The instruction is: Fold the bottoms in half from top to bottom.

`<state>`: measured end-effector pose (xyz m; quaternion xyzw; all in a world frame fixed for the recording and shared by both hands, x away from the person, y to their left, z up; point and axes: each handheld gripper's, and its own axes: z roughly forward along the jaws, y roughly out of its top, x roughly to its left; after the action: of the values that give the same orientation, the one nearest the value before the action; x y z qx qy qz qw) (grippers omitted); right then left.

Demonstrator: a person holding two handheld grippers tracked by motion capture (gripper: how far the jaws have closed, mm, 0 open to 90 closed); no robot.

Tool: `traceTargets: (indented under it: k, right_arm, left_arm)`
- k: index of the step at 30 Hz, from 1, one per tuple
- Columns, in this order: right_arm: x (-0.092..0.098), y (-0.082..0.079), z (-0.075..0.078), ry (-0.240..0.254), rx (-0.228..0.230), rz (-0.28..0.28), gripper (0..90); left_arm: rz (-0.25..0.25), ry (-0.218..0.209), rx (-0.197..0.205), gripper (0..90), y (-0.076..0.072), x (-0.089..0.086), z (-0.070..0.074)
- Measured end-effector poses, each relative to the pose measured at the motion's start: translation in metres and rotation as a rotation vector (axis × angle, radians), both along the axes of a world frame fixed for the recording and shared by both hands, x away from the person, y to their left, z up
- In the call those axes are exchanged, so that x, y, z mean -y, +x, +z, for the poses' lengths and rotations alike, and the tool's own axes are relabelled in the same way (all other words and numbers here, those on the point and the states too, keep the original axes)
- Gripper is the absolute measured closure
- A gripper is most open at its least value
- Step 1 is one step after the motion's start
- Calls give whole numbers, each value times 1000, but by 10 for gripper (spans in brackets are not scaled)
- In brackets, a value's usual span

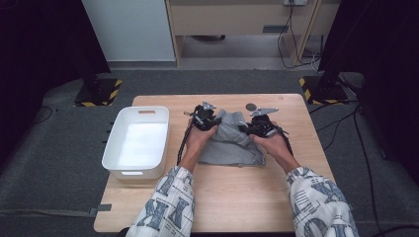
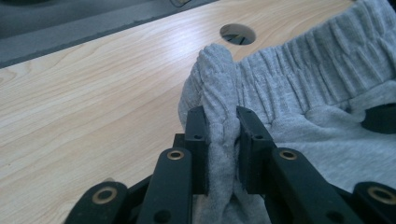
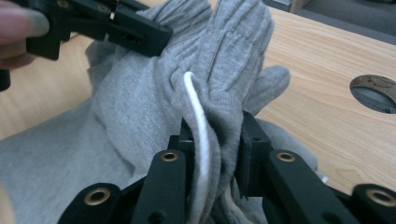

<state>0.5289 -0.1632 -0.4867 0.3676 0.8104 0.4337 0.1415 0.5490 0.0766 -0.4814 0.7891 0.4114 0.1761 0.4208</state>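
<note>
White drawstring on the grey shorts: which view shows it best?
The right gripper view: the white drawstring runs down between the right gripper jaws, pinched with the grey shorts. The left gripper view shows just the ribbed waistband; in the high view the cord is too small to tell.

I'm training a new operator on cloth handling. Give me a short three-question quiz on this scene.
1. True or false: both tools grip the grey garment.
2. What white thing runs between the right tool's jaws together with the cloth?
3. The white bin stands on which side of the garment in the high view: A left, B right, C behind?

Key
1. True: the left tool and the right tool each pinch a bunched fold of the elastic waistband.
2. A white drawstring.
3. A, left, at the table edge.
</note>
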Motion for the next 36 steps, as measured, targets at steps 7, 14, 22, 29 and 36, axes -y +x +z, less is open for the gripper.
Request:
traceTargets:
  k: [7,14,22,29,36]
  right_arm:
    - [-1,-12,0,-15,-1,38,633]
    - [4,-18,0,-18,-2,36,517]
    - [10,-23,12,14,19,45,358]
    - [2,-24,19,8,17,82,314]
    - [5,-26,29,24,27,80,293]
  left_arm:
    - [-38,-38,42,762,-17,-7,9]
    - [-118,-53,81,768,-34,-10,13]
    - [-170,-25,101,774,-52,-15,-1]
    - [-164,-20,113,775,-54,-18,-5]
    - [-145,-33,134,775,-54,-17,0]
